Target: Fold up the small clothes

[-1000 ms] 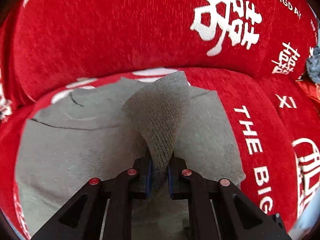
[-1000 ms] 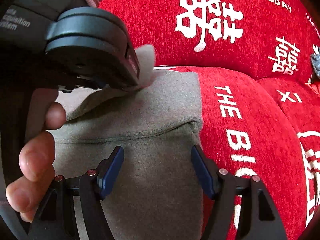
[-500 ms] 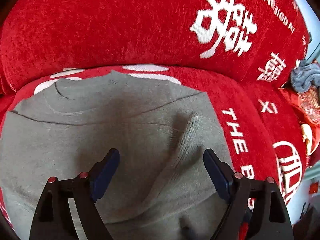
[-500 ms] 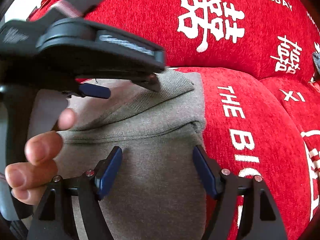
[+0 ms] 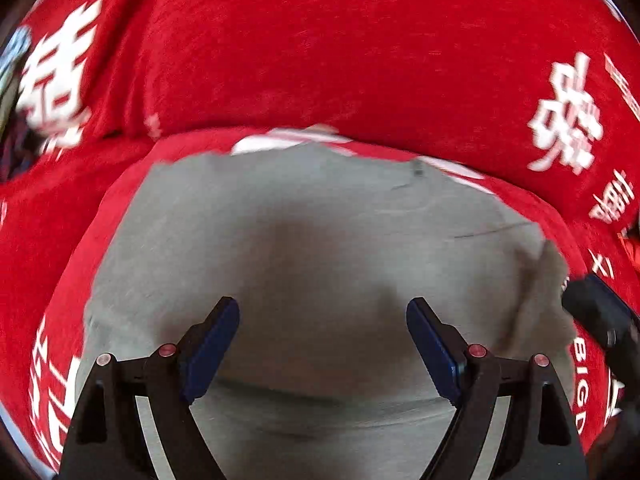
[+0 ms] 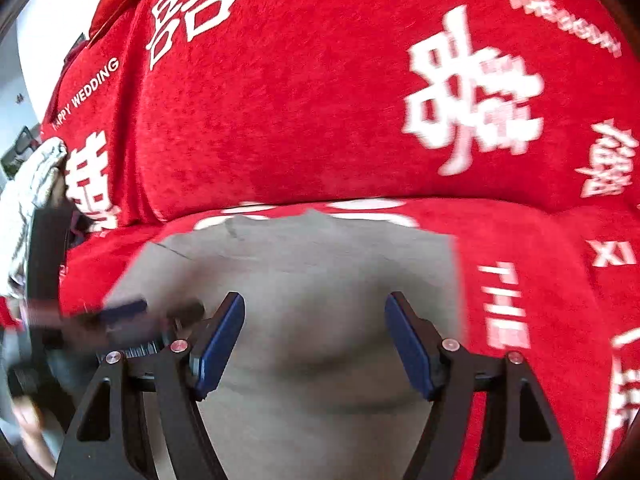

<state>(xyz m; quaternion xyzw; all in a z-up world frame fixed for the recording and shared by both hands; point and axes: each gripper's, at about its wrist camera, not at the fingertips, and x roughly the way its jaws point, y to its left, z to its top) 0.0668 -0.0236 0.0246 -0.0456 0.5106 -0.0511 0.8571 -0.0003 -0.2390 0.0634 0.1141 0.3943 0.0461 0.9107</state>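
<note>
A grey knit garment (image 5: 320,240) lies spread flat on a red seat cushion (image 5: 48,248). A folded-over sleeve (image 5: 540,300) forms a ridge along its right side. My left gripper (image 5: 323,348) hovers over the garment's middle, open, with nothing between its blue pads. In the right wrist view the same grey garment (image 6: 320,280) fills the lower centre. My right gripper (image 6: 315,340) hangs open above it, holding nothing. The left gripper (image 6: 120,316) appears there as a dark blur at the left, and the right gripper's black body (image 5: 600,312) shows at the right edge of the left wrist view.
A red sofa backrest (image 6: 320,100) with white characters rises behind the seat. White lettering runs along the seat (image 6: 504,304) to the garment's right. A pale patterned cloth (image 6: 28,208) lies at the far left. A person's fingers (image 6: 28,432) show at the lower left.
My left gripper let go of the grey sleeve, which dropped onto the garment, and then swung left over the garment's middle. My right gripper stayed open and rose a little.
</note>
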